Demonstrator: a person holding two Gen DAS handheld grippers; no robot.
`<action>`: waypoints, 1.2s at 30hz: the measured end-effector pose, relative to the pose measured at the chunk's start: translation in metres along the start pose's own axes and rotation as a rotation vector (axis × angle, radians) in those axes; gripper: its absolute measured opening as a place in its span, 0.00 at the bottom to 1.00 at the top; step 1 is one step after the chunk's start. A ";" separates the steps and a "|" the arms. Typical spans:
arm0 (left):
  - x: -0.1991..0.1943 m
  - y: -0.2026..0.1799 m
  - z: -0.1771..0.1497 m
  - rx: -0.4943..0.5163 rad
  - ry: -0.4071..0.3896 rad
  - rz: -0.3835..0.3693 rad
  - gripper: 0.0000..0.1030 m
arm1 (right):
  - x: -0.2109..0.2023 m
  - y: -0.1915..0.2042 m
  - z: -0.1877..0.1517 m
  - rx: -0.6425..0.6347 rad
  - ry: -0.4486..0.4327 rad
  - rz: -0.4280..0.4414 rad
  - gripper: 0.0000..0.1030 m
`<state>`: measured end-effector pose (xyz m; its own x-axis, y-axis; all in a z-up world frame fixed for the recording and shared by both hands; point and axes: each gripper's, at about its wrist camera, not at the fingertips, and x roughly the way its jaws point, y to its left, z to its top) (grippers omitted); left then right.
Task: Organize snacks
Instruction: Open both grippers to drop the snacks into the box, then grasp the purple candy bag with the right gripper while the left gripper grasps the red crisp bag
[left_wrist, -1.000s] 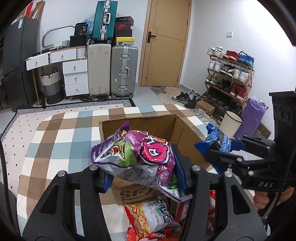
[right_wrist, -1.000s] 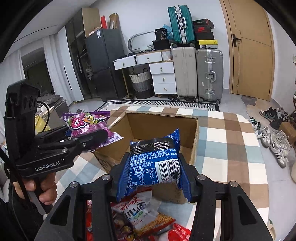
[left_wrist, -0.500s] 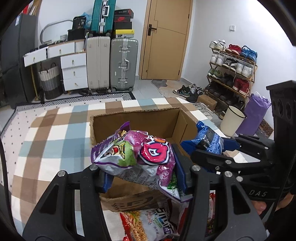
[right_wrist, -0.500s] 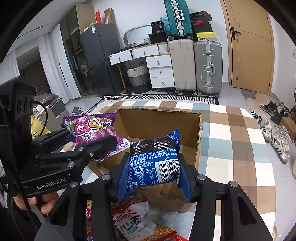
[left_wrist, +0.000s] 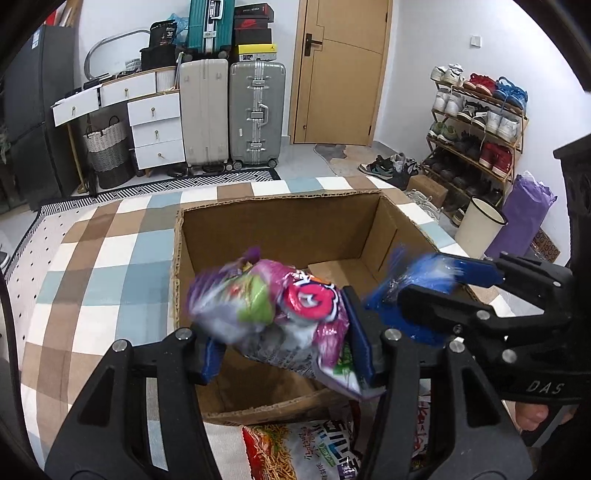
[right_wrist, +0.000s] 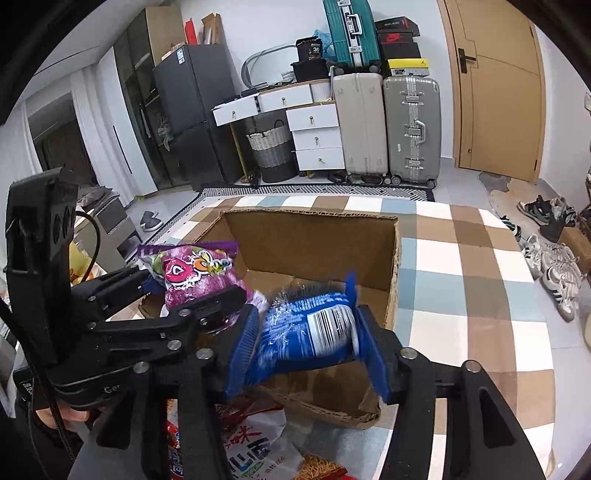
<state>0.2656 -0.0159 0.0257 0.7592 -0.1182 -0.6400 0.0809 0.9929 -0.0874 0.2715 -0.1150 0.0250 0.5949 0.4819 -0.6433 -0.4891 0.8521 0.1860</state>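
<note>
An open cardboard box (left_wrist: 295, 229) (right_wrist: 314, 240) stands on the checked tablecloth, right in front of both grippers. My left gripper (left_wrist: 284, 343) hangs over the box's near edge, its jaws opening. A purple snack packet (left_wrist: 280, 302) (right_wrist: 192, 273) lies blurred between them, slipping loose. My right gripper (right_wrist: 306, 343) is beside it on the right, over the same edge, its jaws also opening. A blue snack packet (right_wrist: 310, 328) (left_wrist: 417, 273) sits tilted and blurred between its blue pads. The box floor that shows is bare cardboard.
More snack packets (left_wrist: 295, 450) (right_wrist: 251, 450) lie on the tablecloth (left_wrist: 92, 277) just below the grippers, in front of the box. Beyond the table are suitcases (left_wrist: 255, 114), white drawers, a door, a shoe rack (left_wrist: 480, 122) and a bin (left_wrist: 480, 229).
Both grippers moved forward and down over the box's near edge. Both packets, sharp and firmly held before, are now blurred and shifted between the jaws; the blue one has tipped sideways.
</note>
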 end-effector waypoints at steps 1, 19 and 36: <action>-0.001 0.001 0.000 0.002 -0.002 0.003 0.57 | -0.001 0.000 0.000 0.001 -0.004 0.001 0.58; -0.110 0.002 -0.023 -0.007 -0.106 0.047 0.99 | -0.095 0.007 -0.023 -0.040 -0.151 -0.072 1.00; -0.206 0.008 -0.102 -0.052 -0.124 0.090 0.99 | -0.147 0.004 -0.088 0.024 -0.120 -0.101 1.00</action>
<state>0.0438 0.0149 0.0791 0.8360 -0.0231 -0.5482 -0.0219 0.9969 -0.0754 0.1260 -0.2008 0.0547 0.7128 0.4133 -0.5666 -0.4086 0.9014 0.1435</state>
